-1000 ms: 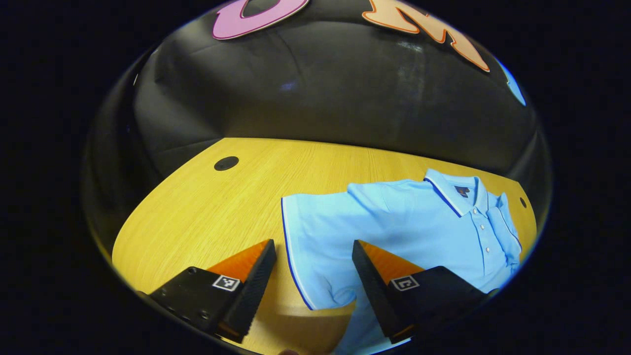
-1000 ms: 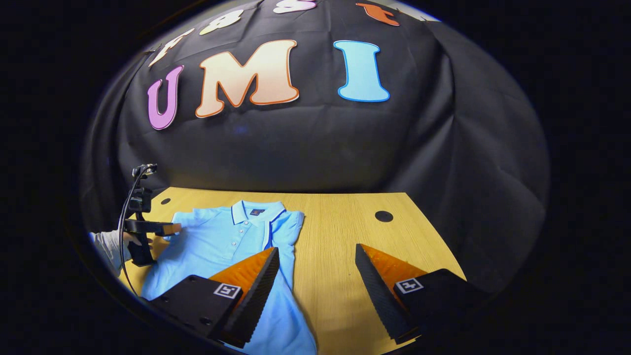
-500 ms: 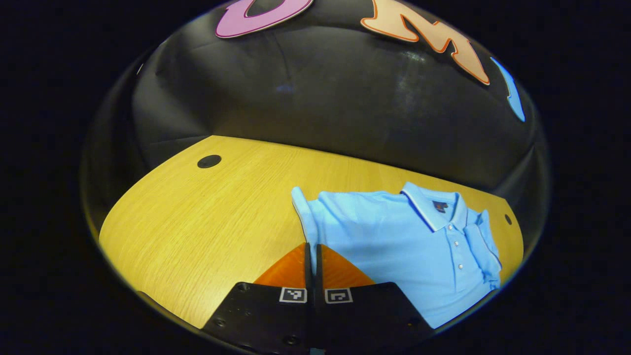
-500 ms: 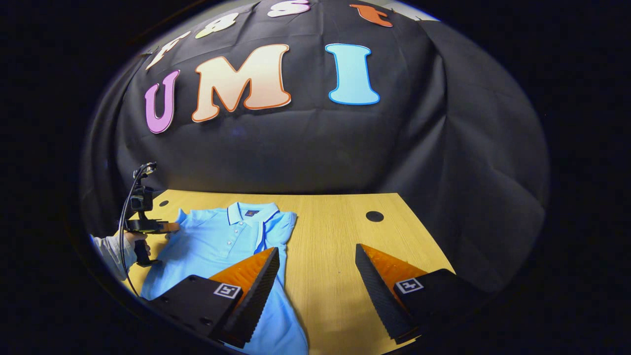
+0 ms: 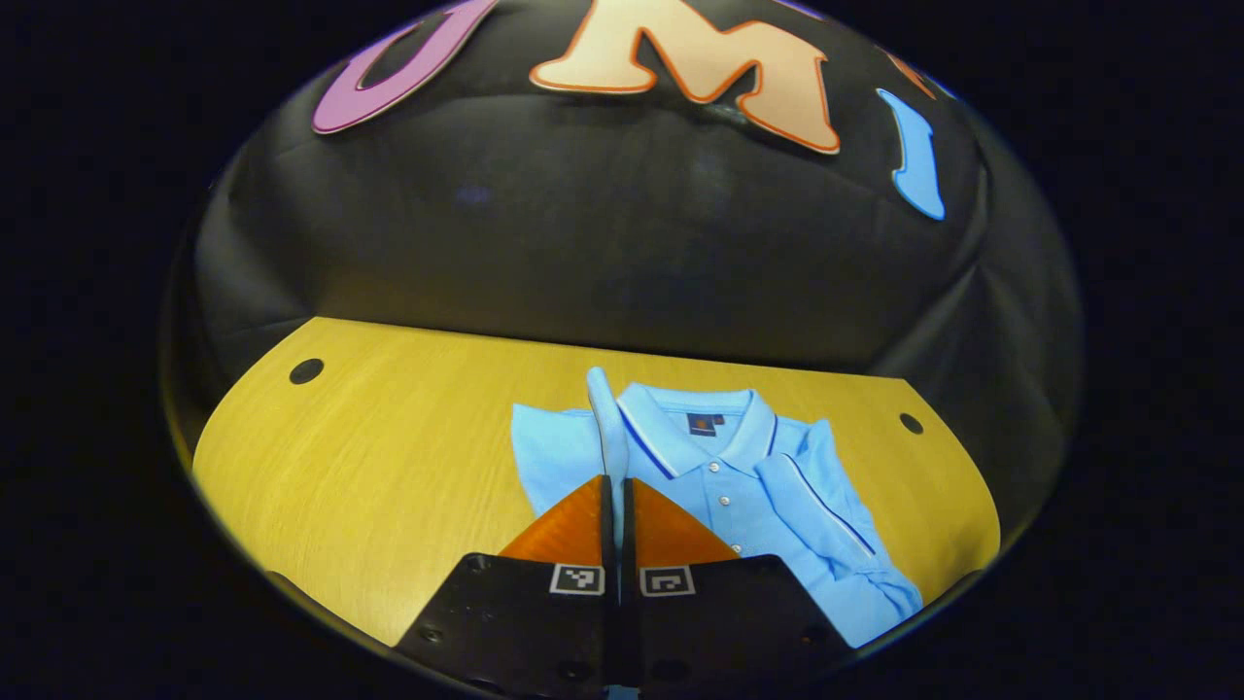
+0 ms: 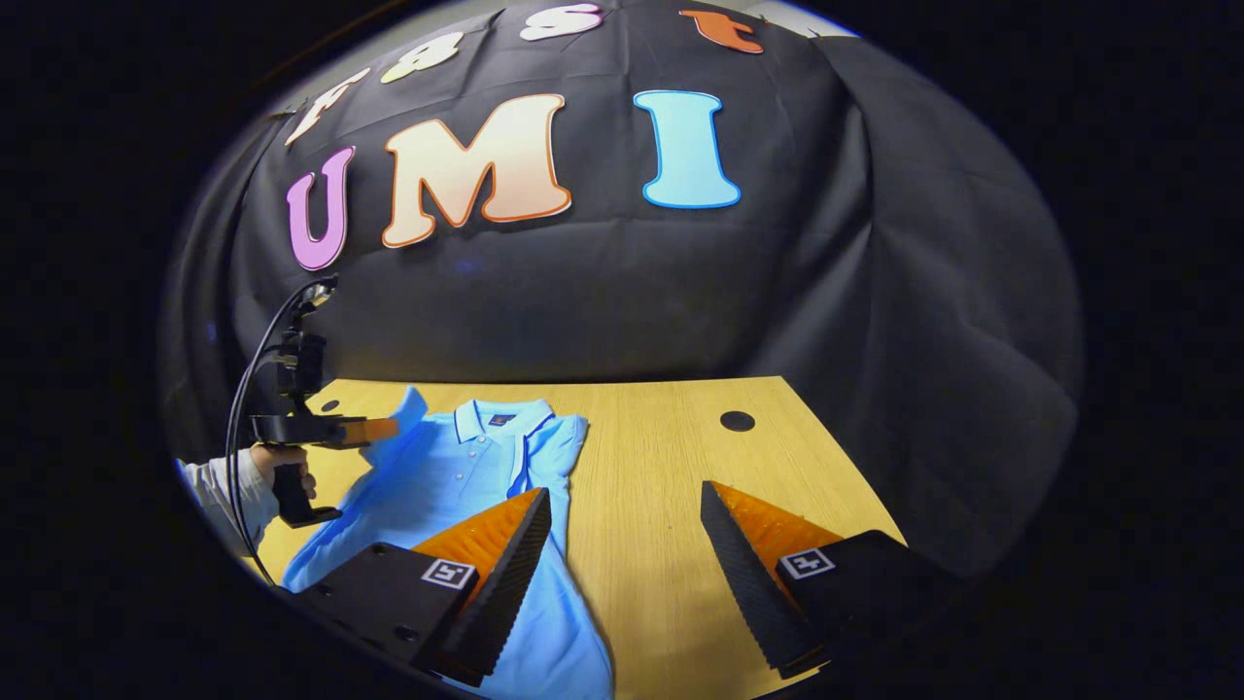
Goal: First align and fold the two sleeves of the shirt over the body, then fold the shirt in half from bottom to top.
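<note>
My left tool (image 5: pixel 612 496) is clamped on the shirt's left sleeve (image 5: pixel 604 420), lifting it upright above the shirt (image 5: pixel 739 486). My left hand (image 6: pixel 282 467) grips its handle level. My right tool (image 6: pixel 622 544) hangs with fingers apart over the shirt's lower edge. The shirt lies flat on the desk (image 5: pixel 408 457), collar (image 6: pixel 501 418) toward the booth wall, hem toward me.

Shirt (image 6: pixel 457 476): flat on table (image 6: pixel 661 506), collar toward booth wall.
Left sleeve (image 5: pixel 610 428): raised, pinched in left gripper (image 5: pixel 614 486).
Right sleeve (image 5: pixel 826 496): folded over body.
Right gripper (image 6: pixel 622 544): right of shirt.
</note>
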Tool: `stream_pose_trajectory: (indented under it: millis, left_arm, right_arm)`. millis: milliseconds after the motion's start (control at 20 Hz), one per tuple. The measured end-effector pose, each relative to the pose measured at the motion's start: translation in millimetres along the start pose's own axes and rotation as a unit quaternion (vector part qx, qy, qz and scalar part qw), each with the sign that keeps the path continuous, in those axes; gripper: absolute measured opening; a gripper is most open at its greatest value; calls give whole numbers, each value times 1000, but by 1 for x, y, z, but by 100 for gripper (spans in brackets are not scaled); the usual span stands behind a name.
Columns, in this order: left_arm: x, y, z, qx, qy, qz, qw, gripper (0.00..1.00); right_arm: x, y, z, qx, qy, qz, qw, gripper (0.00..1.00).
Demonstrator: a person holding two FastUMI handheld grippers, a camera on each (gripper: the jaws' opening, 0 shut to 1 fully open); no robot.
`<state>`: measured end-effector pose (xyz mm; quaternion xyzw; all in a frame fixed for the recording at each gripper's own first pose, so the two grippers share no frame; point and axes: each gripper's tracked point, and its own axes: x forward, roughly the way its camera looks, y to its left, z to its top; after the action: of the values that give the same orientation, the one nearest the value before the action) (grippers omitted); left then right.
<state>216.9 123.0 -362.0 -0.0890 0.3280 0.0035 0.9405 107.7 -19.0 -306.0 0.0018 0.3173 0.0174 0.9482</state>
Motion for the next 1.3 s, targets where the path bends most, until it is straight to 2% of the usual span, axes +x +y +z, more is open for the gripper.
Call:
stream_pose_trajectory:
  millis: [150, 200, 250, 300, 450, 500, 600, 700, 1000, 1150, 1200, 1300]
  left_arm:
    - [11, -21, -18, 18, 17, -18, 1000, 0]
    - [13, -26, -23, 22, 20, -23, 999, 0]
    - [14, -29, -27, 27, 24, -29, 999, 0]
    - [15, -30, -28, 31, 23, -30, 999, 0]
    - [4, -37, -19, 25, -4, -58, 998, 3]
    - [-6, -40, -13, 23, -17, -68, 997, 18]
    - [-40, -34, -5, 33, -34, -63, 997, 100]
    - [-59, -33, -3, 42, -52, -56, 996, 97]
    - [-169, -20, -19, 44, -70, -38, 996, 96]
    - [-218, -12, -45, 50, -65, -34, 996, 96]
    - [-231, -8, -56, 53, -62, -30, 996, 96]
    - [-253, 0, -83, 61, -45, -23, 997, 95]
  right_arm:
    - [4, 7, -5, 5, 5, 2, 1000, 94]
    - [6, 9, -7, 7, 7, 2, 1000, 98]
    - [7, 11, -10, 8, 9, 2, 1000, 94]
    - [9, 13, -12, 8, 10, 0, 1000, 98]
    - [11, 25, -15, 10, 8, -2, 1000, 98]
    - [8, 28, -13, 10, 1, -4, 1000, 98]
    - [0, 35, -6, 12, -19, 2, 1000, 94]
    - [-10, 44, -7, 9, -30, 16, 999, 98]
    - [-64, 48, -23, 9, -43, 39, 998, 97]
    - [-91, 49, -46, -4, -33, 48, 998, 98]
    - [-99, 48, -55, -5, -29, 51, 998, 93]
    - [-115, 49, -80, -11, -13, 55, 998, 93]
